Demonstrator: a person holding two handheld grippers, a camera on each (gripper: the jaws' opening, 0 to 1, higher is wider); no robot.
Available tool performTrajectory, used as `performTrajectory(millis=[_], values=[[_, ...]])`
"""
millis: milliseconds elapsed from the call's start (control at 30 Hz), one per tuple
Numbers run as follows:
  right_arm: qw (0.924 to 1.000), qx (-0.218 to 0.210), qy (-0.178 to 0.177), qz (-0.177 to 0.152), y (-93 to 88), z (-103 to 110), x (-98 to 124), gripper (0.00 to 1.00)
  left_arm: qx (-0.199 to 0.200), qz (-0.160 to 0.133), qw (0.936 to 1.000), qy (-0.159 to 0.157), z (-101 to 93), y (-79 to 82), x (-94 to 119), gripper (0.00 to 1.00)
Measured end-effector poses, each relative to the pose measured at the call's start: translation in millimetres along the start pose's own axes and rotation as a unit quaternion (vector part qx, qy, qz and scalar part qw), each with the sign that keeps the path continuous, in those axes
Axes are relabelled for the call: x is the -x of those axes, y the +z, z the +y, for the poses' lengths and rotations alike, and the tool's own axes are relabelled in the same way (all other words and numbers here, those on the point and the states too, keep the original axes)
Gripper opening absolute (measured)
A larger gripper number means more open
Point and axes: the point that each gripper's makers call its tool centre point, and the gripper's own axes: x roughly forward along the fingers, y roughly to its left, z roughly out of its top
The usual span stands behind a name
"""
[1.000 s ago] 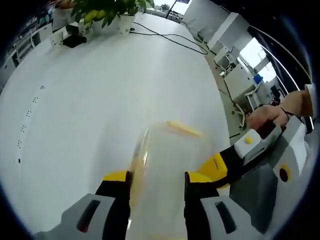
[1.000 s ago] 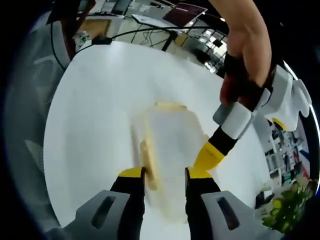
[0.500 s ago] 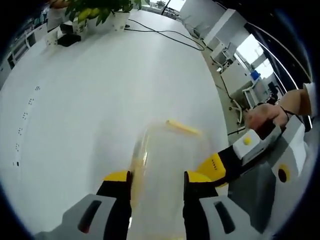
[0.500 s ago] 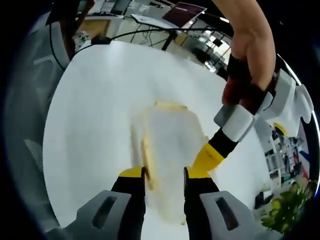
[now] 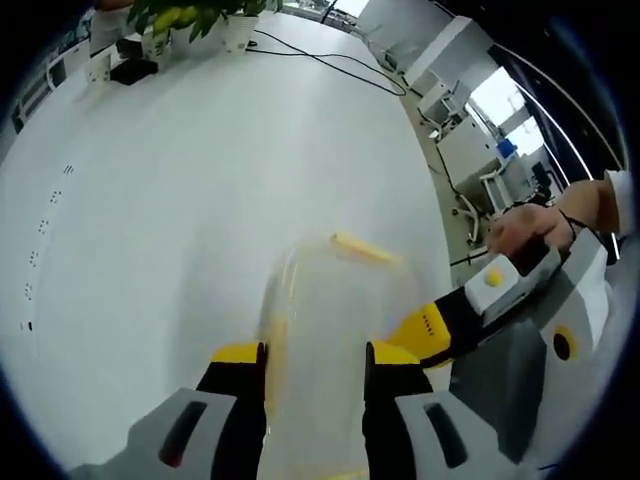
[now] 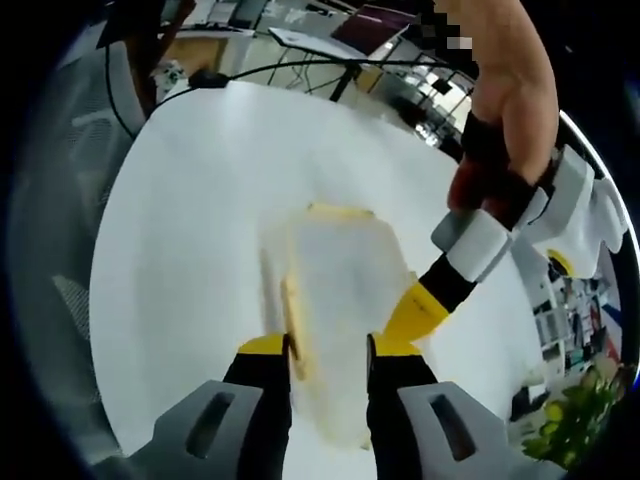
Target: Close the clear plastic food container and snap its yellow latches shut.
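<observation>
The clear plastic container [image 5: 325,320] lies on the white table [image 5: 180,180] and reaches in between the jaws of my left gripper [image 5: 315,358], which is shut against its sides. One yellow latch [image 5: 365,250] shows at its far end and another [image 5: 272,335] by the left jaw. My right gripper [image 5: 430,330] comes in from the right and touches the container's right edge. In the right gripper view the container [image 6: 345,290] sits between the jaws of my right gripper [image 6: 328,350], with a far yellow latch [image 6: 340,212] and a side latch [image 6: 292,320]. My left gripper [image 6: 425,300] meets its right edge.
Potted plants [image 5: 190,18] and a black cable [image 5: 330,62] sit at the far end of the table. Desks and chairs [image 5: 470,150] stand beyond the table's right edge. A hand [image 6: 500,100] holds the left gripper; a laptop [image 6: 375,22] lies on a far desk.
The left gripper view has tilted a little, shifting the plants up and left. The container, latches and both grippers keep the same places relative to each other.
</observation>
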Motion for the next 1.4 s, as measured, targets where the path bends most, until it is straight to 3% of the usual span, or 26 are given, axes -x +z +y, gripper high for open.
performTrajectory(millis=[233, 467, 600, 833, 1067, 1400], values=[[1.0000, 0.006, -0.004, 0.001, 0.6, 1, 0, 0.25, 0.001, -0.003, 1.0000, -0.002, 0.4, -0.1, 1, 0.32], [0.9997, 0.024, -0.003, -0.005, 1.8, 2, 0, 0.29, 0.009, -0.031, 0.9995, -0.004, -1.3, -0.2, 4, 0.34], [0.9999, -0.014, 0.004, -0.004, 3.1, 1, 1, 0.31, 0.011, -0.047, 0.9988, 0.005, -1.3, 2.1, 6, 0.35], [0.9994, -0.034, 0.009, -0.001, -1.7, 4, 8, 0.41, 0.019, -0.095, 0.9950, 0.025, -4.3, 10.9, 20, 0.41], [0.9974, -0.072, 0.003, 0.002, -12.0, -4, 16, 0.45, 0.022, -0.128, 0.9907, 0.038, -14.6, -0.4, 29, 0.42], [0.9944, -0.106, -0.001, 0.004, -18.3, -11, 20, 0.48, 0.037, -0.168, 0.9824, 0.072, -10.4, -11.0, 42, 0.45]])
